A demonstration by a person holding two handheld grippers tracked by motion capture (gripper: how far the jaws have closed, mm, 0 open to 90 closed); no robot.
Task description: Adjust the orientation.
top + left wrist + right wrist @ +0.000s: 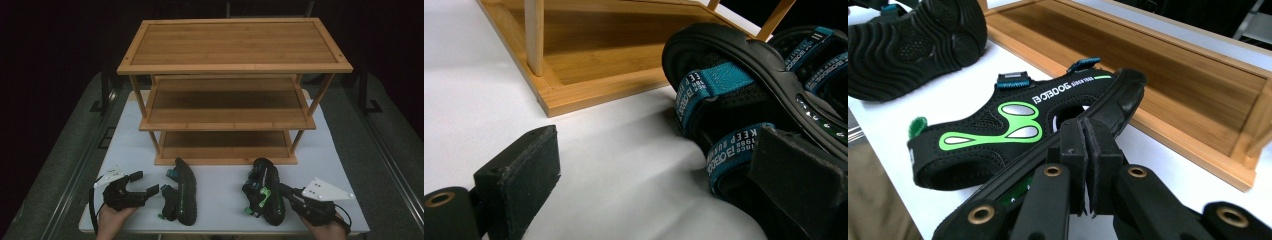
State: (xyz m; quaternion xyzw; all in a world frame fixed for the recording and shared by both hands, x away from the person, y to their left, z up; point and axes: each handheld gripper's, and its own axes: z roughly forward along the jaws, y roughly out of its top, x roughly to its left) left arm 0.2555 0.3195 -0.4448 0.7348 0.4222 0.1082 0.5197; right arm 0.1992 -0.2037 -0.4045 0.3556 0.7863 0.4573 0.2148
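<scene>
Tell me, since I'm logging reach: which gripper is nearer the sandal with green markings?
Right. The right gripper touches the green-marked sandal, jaws shut at its sole; the left gripper sits across the table beside the other sandal.

In the left gripper view, the left gripper (659, 175) has both pads cut by the bottom edge. Its far pad stands in front of the left sandal (744, 95), hiding that sandal's near strap end and heel, so contact there cannot be told. Beyond that sandal, the right sandal (819, 55) runs off the picture's side. The wooden rack (589, 60) ahead shows just its lowest board and one post, its upper part cut by the top edge. In the right gripper view, the right gripper (1084, 165) covers the right sandal's sole edge just ahead of its pads; whether anything is pinched between them cannot be told.
</scene>
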